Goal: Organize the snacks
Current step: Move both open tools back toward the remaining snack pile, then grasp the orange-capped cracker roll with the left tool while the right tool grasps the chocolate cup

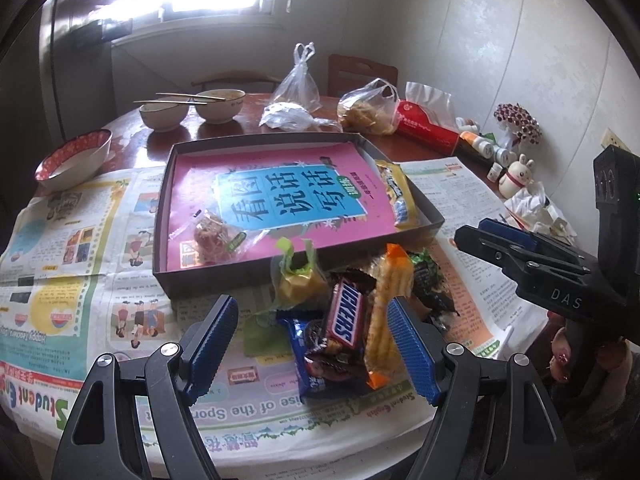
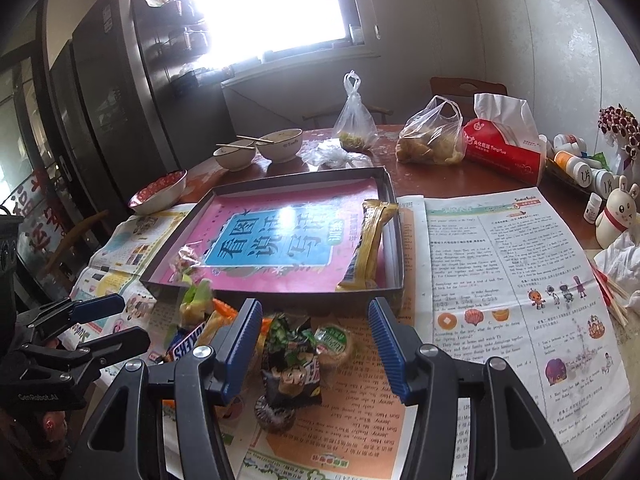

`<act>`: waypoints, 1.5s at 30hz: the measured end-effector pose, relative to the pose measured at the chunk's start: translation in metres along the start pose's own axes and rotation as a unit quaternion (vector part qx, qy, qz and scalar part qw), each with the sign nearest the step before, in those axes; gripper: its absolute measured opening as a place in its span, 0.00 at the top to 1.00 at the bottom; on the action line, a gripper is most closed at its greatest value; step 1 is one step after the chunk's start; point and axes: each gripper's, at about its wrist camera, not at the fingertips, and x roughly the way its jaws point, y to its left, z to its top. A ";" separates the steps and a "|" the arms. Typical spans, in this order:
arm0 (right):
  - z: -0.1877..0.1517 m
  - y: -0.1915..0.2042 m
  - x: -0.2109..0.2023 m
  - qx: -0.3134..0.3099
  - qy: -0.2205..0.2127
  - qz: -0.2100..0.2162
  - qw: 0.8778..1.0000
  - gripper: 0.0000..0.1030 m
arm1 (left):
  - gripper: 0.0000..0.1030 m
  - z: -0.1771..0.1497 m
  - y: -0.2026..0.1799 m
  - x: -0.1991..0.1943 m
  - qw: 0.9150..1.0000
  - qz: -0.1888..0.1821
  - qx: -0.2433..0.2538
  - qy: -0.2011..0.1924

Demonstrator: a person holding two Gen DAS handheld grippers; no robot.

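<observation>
A loose heap of snacks lies on newspaper in front of a shallow dark box (image 1: 208, 285) (image 2: 304, 301) lined with a pink book. The heap holds a Snickers bar (image 1: 346, 316) (image 2: 187, 345), a blue cookie pack (image 1: 301, 346), an orange-yellow wafer pack (image 1: 389, 308), a yellow candy (image 1: 297, 282) and a dark green packet (image 1: 429, 278) (image 2: 291, 368). My left gripper (image 1: 312, 346) hangs open over the Snickers, pads pressing nothing. My right gripper (image 2: 314, 350) (image 1: 500, 240) is open around the dark green packet and a round green-lidded snack (image 2: 336, 340). Inside the box lie a yellow bar (image 1: 396, 192) (image 2: 368, 244) and a clear-wrapped red snack (image 1: 212, 234).
Beyond the box stand two bowls with chopsticks (image 1: 192, 110), a red-patterned bowl (image 1: 74, 160), plastic bags (image 1: 368, 106), a red tissue pack (image 2: 504, 152), small bottles (image 2: 576, 166) and a rabbit figurine (image 2: 618, 216). Crumpled paper and skewers (image 2: 616, 276) lie at the right edge.
</observation>
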 end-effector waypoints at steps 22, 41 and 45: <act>-0.053 0.007 -0.005 -0.017 0.054 0.019 0.998 0.46 | 0.24 -0.007 -0.034 -0.003 0.999 -0.007 0.044 0.001; -0.066 0.022 0.009 -0.031 0.078 0.057 0.995 0.57 | 0.44 -0.009 -0.045 0.009 0.998 -0.024 0.065 0.012; -0.067 0.024 0.011 -0.036 0.076 0.056 0.995 0.60 | 0.45 -0.007 -0.046 0.014 0.997 -0.025 0.069 0.015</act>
